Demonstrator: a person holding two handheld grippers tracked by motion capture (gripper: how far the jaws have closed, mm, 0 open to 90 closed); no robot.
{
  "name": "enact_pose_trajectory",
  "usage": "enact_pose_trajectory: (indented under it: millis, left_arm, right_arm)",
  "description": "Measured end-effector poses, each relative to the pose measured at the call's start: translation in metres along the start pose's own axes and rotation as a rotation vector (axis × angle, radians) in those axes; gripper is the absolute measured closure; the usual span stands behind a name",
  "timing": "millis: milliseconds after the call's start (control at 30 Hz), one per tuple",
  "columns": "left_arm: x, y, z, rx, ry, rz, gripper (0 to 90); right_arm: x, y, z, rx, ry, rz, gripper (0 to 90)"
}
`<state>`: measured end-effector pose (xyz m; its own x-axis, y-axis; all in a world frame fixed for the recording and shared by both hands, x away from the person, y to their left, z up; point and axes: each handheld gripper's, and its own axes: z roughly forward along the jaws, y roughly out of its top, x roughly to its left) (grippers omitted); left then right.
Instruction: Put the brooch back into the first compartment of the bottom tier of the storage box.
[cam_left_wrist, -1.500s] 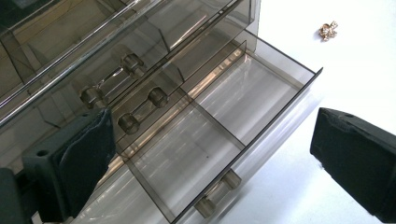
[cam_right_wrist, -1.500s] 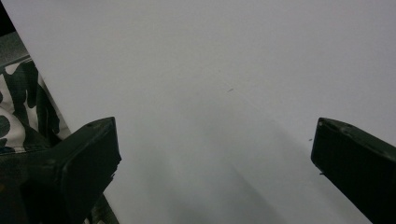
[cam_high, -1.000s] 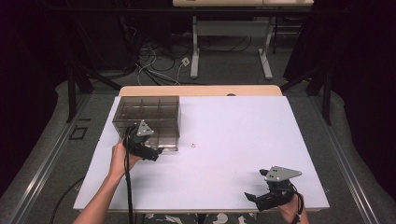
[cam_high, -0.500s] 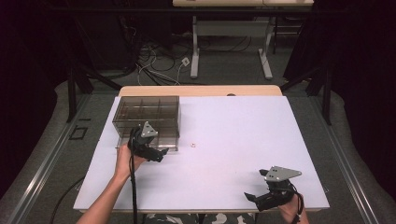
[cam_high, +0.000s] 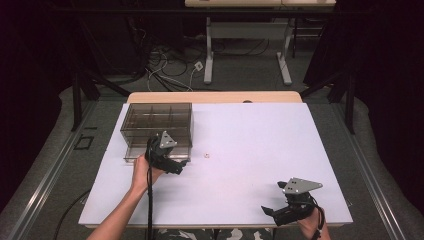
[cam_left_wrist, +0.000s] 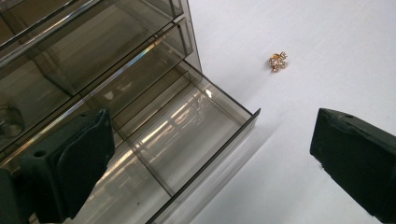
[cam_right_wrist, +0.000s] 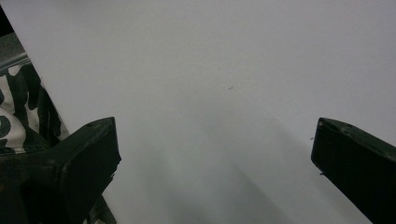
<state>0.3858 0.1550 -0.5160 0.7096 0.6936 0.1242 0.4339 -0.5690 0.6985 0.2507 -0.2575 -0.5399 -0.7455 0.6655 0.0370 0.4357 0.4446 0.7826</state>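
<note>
A smoked clear drawer cabinet (cam_high: 157, 125) stands at the back left of the white table (cam_high: 250, 140). Its bottom drawer (cam_left_wrist: 187, 140) is pulled out and looks empty, with a divider inside. A small gold jewelled trinket (cam_high: 206, 156) (cam_left_wrist: 278, 61) lies on the table just right of the cabinet. My left gripper (cam_high: 172, 165) (cam_left_wrist: 210, 163) hovers open over the open drawer's front corner, the trinket ahead of it. My right gripper (cam_high: 272, 212) (cam_right_wrist: 215, 163) rests open near the table's front right edge with nothing between its fingers.
The upper drawers of the cabinet (cam_left_wrist: 70, 51) are closed; something small and pale sits in one at the left. Camouflage-patterned cloth (cam_right_wrist: 18, 107) shows past the table's front edge. Desk legs and cables (cam_high: 200, 65) stand on the floor behind the table.
My left gripper has shifted a little to the right along the cabinet's front. The right gripper has stayed put.
</note>
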Motion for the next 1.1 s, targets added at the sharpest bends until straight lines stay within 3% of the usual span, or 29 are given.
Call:
enact_pose_trajectory:
  millis: [633,1100]
  left_arm:
    - [-0.024,0.018,0.017,-0.035,-0.008,0.013,1.5]
    - [-0.045,0.03,0.041,-0.013,-0.044,-0.031,26.9]
  right_arm:
    - [-0.002,-0.001,0.001,-0.007,-0.001,0.004,0.3]
    - [-0.002,-0.001,0.001,-0.005,-0.004,0.007,0.4]
